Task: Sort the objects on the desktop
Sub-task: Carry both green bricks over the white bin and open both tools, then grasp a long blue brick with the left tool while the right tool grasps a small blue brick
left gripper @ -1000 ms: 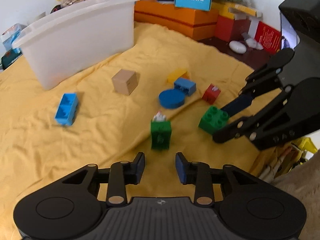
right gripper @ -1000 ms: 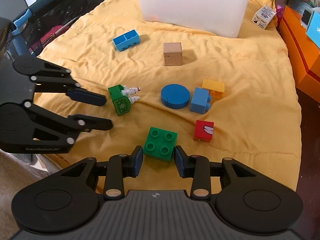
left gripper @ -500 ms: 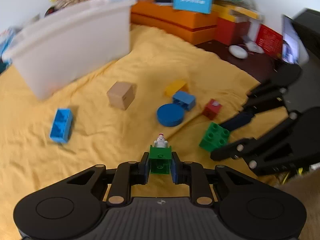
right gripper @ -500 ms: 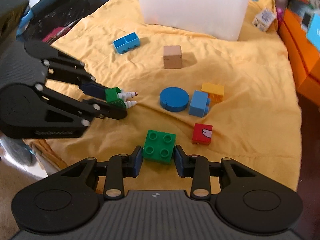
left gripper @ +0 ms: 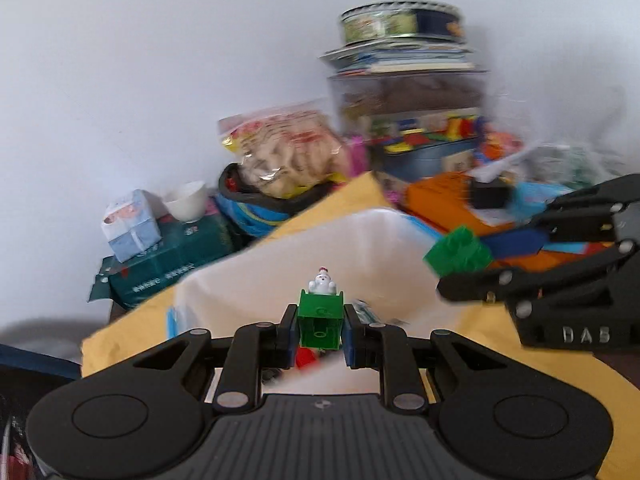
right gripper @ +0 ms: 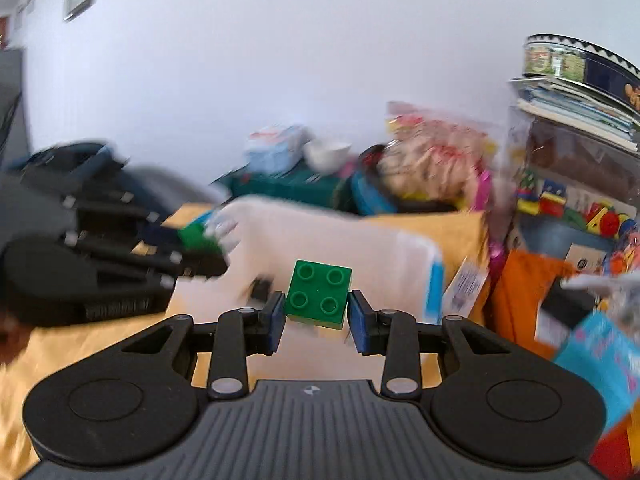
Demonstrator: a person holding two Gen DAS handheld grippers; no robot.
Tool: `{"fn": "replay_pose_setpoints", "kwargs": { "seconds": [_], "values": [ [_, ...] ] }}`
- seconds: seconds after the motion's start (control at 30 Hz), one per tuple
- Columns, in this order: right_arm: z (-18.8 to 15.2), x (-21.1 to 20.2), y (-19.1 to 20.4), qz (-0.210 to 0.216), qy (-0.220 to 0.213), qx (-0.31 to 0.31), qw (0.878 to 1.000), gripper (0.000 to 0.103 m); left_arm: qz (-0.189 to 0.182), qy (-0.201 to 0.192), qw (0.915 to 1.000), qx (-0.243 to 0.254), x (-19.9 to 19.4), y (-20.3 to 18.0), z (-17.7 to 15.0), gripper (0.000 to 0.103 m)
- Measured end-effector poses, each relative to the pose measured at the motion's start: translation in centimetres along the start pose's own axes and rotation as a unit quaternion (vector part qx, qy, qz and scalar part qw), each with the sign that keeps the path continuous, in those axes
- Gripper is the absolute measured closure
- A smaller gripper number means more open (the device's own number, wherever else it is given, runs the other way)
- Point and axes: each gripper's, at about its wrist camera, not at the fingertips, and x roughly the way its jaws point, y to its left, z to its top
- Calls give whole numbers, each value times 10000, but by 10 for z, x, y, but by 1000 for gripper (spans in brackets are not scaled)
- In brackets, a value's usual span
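While the left gripper [left gripper: 320, 330] clamps a green block with a white figure [left gripper: 321, 312], the right gripper [right gripper: 316, 314] grips a green brick [right gripper: 318, 293] over the white bin [right gripper: 360, 240].

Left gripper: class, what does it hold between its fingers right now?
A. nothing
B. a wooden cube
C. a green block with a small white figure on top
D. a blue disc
C: the left gripper is clamped on the green block with a small white figure on top.
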Motion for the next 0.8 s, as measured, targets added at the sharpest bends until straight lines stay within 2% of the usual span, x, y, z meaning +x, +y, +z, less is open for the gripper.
{"fn": "replay_pose_setpoints", "kwargs": {
  "seconds": [0.07,0.1,0.17,0.23,0.3,0.4,0.57,0.67,0.8],
  "values": [
    [4,26,-5,-180,131,-15,9998,63,146,327,9993,-76,21,6,2,66],
    [2,34,-8,-154,269,21,9995,63,199,387,9990,-125,25,7,-1,66],
    [-8,33,-14,-11,367,261,9990,63,23,366,9991,-223,15,10,-14,64],
    [-22,16,-19,117,328,454,9984,63,-80,260,9993,-255,-5,12,-31,56],
    [-41,-1,-23,218,360,591,9974,63,-123,233,9993,-266,-23,10,-53,36],
    [-71,-22,-26,426,640,677,9947,63,-314,589,9974,-276,-38,3,-92,36],
    [-125,-38,-17,417,1406,554,9876,62,-422,1299,9904,-230,-43,-11,-145,36],
    [-148,-44,-18,452,1725,925,9796,62,-404,1436,9885,-244,-34,-10,-152,36],
    [-153,-50,-6,159,1794,402,9828,63,-381,1331,9898,-349,-16,0,-144,36]
  ]
}}
